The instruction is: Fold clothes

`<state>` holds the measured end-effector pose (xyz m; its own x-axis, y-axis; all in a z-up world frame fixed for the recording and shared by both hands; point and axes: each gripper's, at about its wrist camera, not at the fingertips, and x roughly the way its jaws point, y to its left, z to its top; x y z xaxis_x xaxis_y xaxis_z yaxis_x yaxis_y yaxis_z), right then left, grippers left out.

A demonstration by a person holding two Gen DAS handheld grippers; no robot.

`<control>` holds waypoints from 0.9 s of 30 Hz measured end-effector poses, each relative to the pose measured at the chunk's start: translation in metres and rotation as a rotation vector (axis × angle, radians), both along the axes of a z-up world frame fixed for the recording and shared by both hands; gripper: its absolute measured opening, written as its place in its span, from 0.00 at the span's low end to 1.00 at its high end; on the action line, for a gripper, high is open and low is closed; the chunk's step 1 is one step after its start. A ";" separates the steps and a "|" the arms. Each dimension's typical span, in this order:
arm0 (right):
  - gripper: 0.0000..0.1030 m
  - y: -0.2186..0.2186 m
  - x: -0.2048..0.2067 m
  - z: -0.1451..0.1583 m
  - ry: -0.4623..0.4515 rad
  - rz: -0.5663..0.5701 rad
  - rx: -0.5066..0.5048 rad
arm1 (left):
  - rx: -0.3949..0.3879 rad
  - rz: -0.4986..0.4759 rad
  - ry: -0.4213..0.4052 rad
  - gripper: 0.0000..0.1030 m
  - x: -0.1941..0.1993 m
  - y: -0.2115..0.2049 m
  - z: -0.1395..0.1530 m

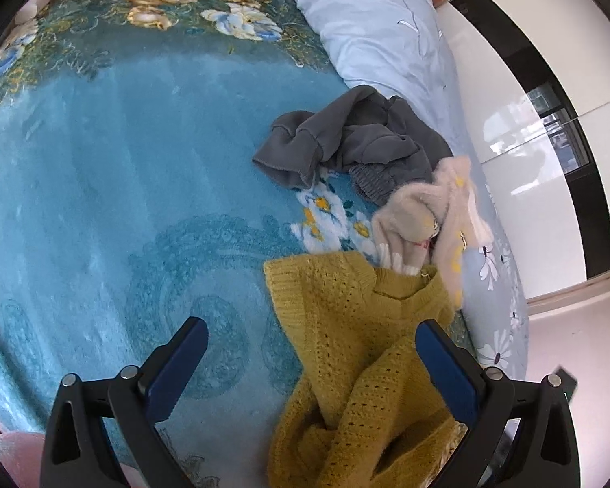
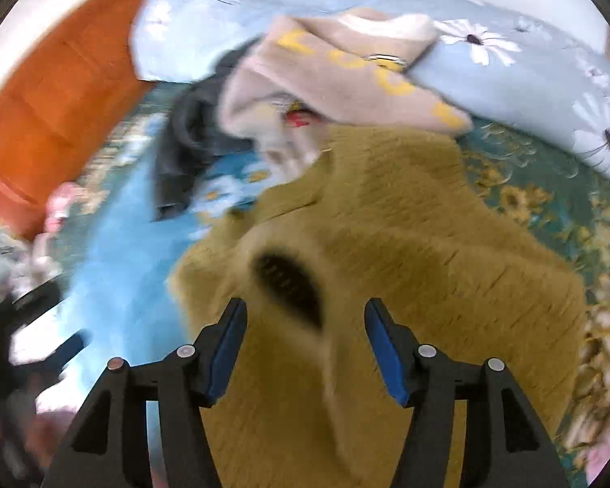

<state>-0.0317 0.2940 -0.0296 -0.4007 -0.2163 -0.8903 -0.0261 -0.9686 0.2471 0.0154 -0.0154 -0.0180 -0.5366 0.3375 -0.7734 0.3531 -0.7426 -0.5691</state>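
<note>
The yellow sweater (image 2: 406, 244) lies crumpled right under the right gripper (image 2: 305, 349), whose jaws are apart and empty. The left gripper (image 1: 311, 366) is spread wide beside it, a fold poking between its fingers.

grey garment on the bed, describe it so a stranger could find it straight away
On the teal floral blanket, look beside the pale blue daisy-print duvet. The grey garment lies crumpled there, beyond the beige top and mustard knit sweater. It is the only dark, smooth-surfaced piece.
</note>
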 end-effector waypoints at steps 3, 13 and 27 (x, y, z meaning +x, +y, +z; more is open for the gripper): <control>0.19 0.008 -0.002 -0.002 -0.057 -0.065 -0.036 | 0.003 -0.016 0.001 1.00 -0.001 0.002 0.000; 0.07 0.065 0.089 0.069 0.052 -0.097 -0.019 | 0.117 0.012 -0.029 1.00 -0.001 -0.008 -0.010; 0.06 0.131 0.254 -0.004 -0.344 -0.230 0.115 | 0.210 0.036 -0.043 1.00 0.007 -0.023 -0.009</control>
<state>0.2226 0.4249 -0.0338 -0.1023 -0.0478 -0.9936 -0.3064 -0.9488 0.0772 0.0222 -0.0386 -0.0268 -0.5195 0.4749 -0.7103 0.4040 -0.5960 -0.6939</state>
